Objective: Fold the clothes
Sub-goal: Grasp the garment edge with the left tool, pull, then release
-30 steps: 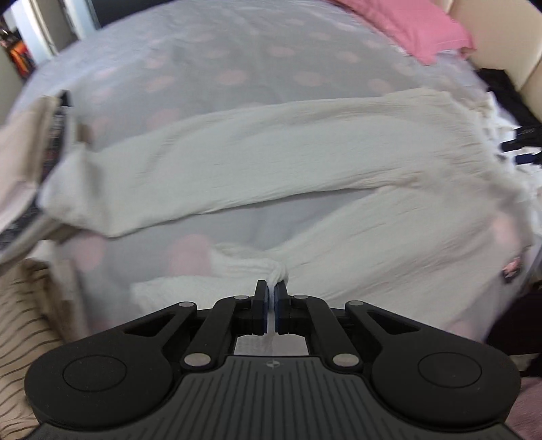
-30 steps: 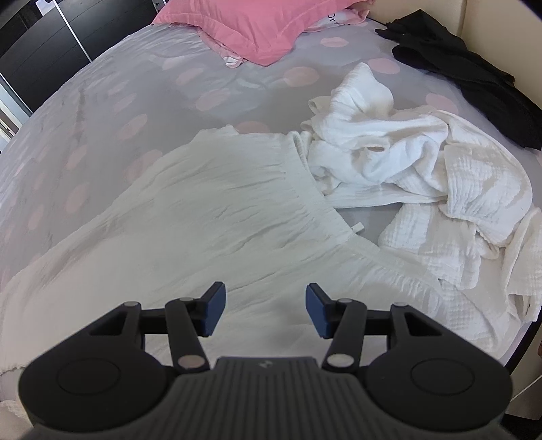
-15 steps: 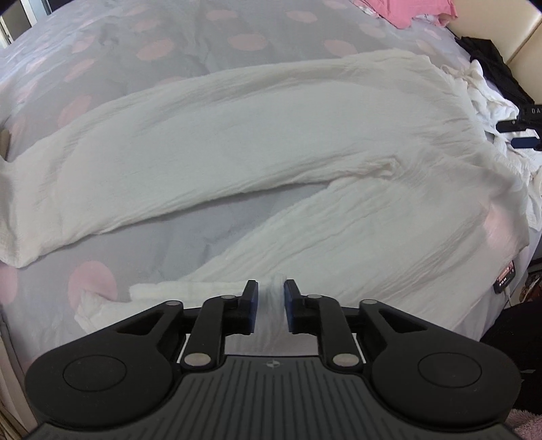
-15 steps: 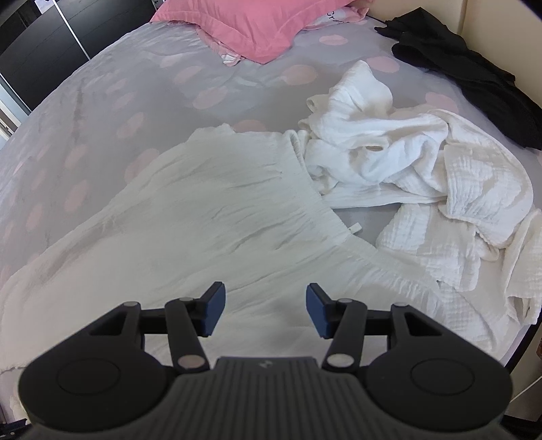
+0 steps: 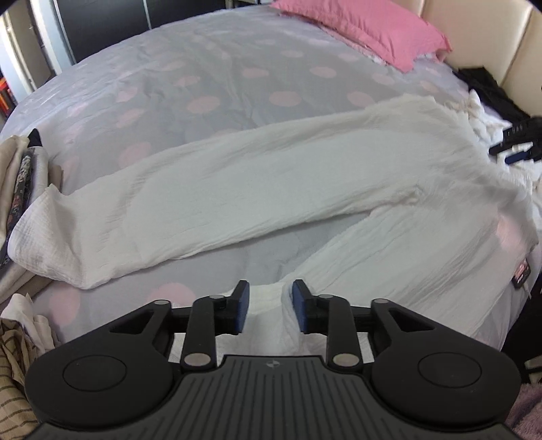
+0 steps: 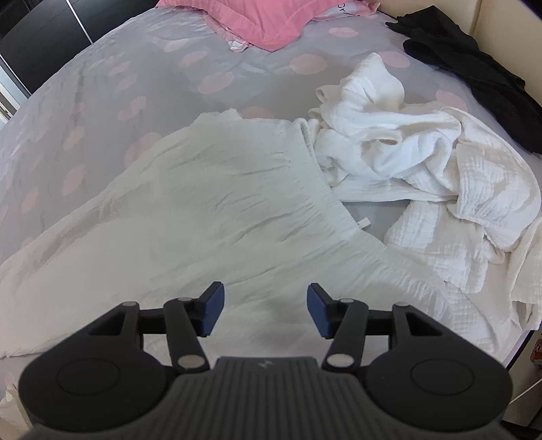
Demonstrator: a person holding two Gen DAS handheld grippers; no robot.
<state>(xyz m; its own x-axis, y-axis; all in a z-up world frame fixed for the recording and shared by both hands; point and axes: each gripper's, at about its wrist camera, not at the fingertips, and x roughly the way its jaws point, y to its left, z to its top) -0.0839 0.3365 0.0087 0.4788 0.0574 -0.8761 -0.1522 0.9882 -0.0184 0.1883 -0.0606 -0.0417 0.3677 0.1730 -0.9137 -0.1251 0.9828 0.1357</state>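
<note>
While both our tongs stand open, the white crinkled cotton trousers [image 5: 271, 189] lie spread on the grey bedcover with pink dots [image 5: 203, 84]. Our left gripper [image 5: 270, 306] has a trouser-leg end between its blue pads but does not press it. Our right gripper [image 6: 265, 309] hovers over the seat, near the elastic waistband [image 6: 325, 189], beside a crumpled white pile [image 6: 423, 162].

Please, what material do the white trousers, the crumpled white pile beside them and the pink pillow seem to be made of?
White trousers: thin, matte woven cloth, probably crinkled cotton or linen; fine wrinkles. Crumpled white pile: looks like cotton muslin or gauze; puckered grid texture. Pink pillow: smooth matte fabric case, fibre unclear.
</note>
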